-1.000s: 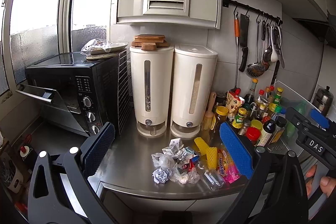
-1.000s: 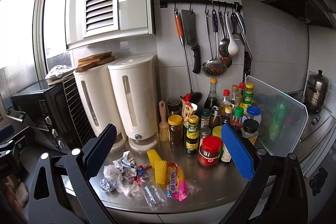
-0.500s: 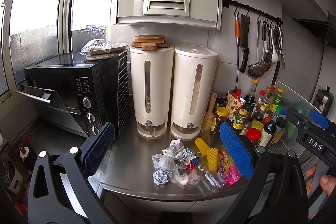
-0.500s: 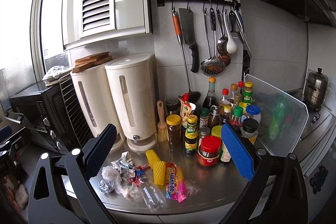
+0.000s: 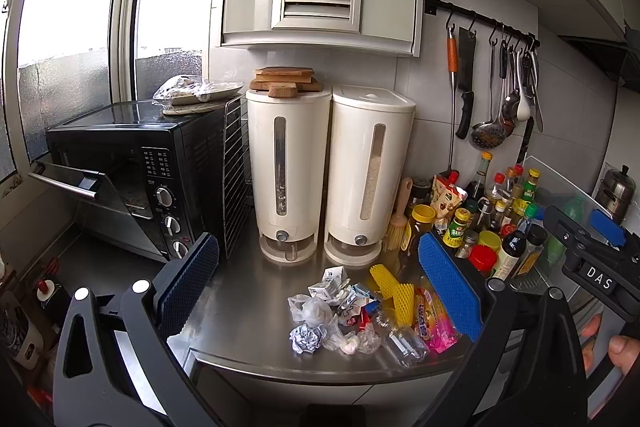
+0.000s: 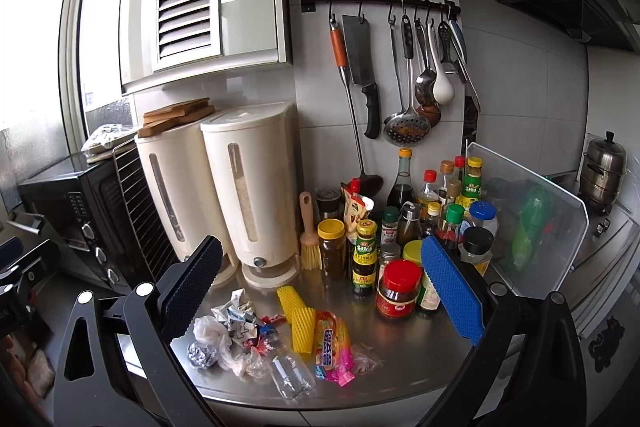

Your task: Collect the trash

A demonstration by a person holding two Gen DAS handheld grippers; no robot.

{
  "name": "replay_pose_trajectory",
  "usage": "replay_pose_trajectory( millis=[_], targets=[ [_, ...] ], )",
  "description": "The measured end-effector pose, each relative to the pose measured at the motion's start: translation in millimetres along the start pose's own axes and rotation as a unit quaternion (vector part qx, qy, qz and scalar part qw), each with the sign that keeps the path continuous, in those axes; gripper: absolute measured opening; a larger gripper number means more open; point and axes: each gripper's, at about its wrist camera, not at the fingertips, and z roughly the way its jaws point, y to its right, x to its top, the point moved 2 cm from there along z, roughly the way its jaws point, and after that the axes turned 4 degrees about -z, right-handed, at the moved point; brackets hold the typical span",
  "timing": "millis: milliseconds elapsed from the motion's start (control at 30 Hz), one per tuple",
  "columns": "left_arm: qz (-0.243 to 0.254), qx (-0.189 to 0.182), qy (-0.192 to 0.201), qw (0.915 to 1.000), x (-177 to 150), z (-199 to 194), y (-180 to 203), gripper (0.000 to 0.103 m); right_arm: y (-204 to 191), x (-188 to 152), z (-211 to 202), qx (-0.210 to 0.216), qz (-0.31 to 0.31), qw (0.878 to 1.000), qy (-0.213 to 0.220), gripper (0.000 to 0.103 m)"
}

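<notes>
Plainly, the risk is a careless reach: the jars [image 6: 398, 293] stand just right of the trash pile [image 6: 272, 327], so a swinging right claw [image 6: 320, 295] could topple them, and the clear bottle [image 6: 290, 373] may roll off the bench [image 6: 400, 371] edge. Both claws, the left claw [image 5: 320, 287] too, are spread and empty, above and short of the pile, which lies ahead between their fingers.

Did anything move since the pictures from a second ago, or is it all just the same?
Almost the same. Only the right gripper turned a bit to its right: the hanging cleaver and jars slid slightly left in its view. Nothing was picked up or let go. Both grippers, the left gripper too, stay open and empty above the counter, and the trash pile, with its foil ball, yellow foam nets and clear bottle, lies untouched.
</notes>
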Motion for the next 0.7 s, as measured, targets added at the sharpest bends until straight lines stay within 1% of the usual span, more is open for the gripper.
replay_pose_trajectory(
  millis=[700],
  targets=[
    [0.001,0.001,0.002,1.0,-2.5,-1.9,-1.8,0.095,-3.6,-1.1,2.8,0.01,0.0,1.0,-0.006,0.1]
  ],
)
